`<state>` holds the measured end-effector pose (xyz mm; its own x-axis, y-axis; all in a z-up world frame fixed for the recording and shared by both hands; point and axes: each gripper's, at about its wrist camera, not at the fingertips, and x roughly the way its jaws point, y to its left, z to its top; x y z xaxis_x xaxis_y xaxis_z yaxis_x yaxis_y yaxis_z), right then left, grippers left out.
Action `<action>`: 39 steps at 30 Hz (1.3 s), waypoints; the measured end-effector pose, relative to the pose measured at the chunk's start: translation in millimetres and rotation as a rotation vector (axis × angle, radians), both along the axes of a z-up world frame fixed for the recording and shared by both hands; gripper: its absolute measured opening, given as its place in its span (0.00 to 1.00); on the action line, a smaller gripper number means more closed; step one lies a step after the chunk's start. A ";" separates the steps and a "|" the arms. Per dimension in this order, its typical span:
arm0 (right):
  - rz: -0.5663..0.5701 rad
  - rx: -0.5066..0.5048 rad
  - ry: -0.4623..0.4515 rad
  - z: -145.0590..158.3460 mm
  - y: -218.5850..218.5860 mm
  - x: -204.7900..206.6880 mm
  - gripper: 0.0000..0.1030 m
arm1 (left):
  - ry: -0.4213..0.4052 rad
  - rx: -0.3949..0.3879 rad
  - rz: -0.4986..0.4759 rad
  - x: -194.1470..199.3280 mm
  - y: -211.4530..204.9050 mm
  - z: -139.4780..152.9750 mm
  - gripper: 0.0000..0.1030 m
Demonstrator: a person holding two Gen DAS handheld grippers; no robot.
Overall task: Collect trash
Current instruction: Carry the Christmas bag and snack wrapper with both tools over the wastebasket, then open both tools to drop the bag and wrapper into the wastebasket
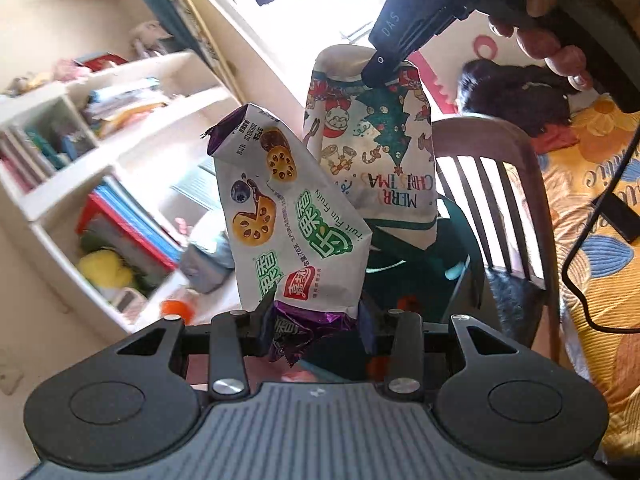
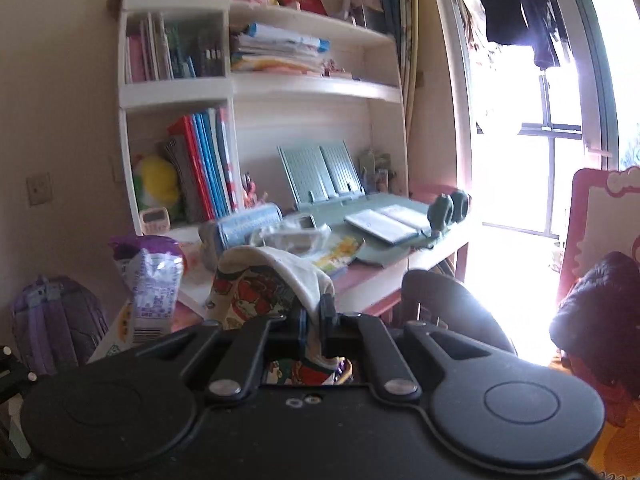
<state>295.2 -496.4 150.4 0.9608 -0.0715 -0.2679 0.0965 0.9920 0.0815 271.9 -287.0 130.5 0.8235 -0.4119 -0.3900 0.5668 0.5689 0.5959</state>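
My left gripper (image 1: pixel 316 326) is shut on the purple bottom end of a white snack wrapper (image 1: pixel 288 216) printed with fruit slices and green characters; the wrapper stands up in front of the camera. Behind it hangs a white Christmas-print bag (image 1: pixel 380 152), pinched at its top by my right gripper (image 1: pixel 378 70), which a hand holds at the upper right. In the right wrist view my right gripper (image 2: pixel 314 316) is shut on that bag (image 2: pixel 260 284), which flops leftward over the fingers. The snack wrapper (image 2: pixel 150 292) shows at the lower left there.
A white bookshelf (image 2: pixel 176 92) stands over a cluttered desk (image 2: pixel 372 268) with an open notebook (image 2: pixel 384 222). A dark wooden chair (image 1: pixel 500 184) sits beside a bed with an orange cover (image 1: pixel 592 216). A purple backpack (image 2: pixel 52 320) is on the left. A bright window (image 2: pixel 528 120) is on the right.
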 end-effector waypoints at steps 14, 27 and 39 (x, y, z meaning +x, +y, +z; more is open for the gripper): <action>0.072 -0.044 0.189 -75.7 19.2 55.6 0.05 | 0.273 -0.028 0.084 87.1 -38.1 -44.1 0.39; 0.099 -0.136 0.276 -98.8 25.5 65.4 0.17 | 0.513 -0.028 0.128 122.1 -56.9 -62.0 0.40; 0.113 -0.126 0.275 -89.6 26.5 44.3 0.31 | 0.567 -0.095 0.195 123.2 -52.2 -53.2 0.66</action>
<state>339.6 -470.0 60.9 0.8574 -0.0176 -0.5143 -0.0133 0.9983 -0.0563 395.0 -339.2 77.2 0.5620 -0.3291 -0.7589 0.6610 0.7303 0.1728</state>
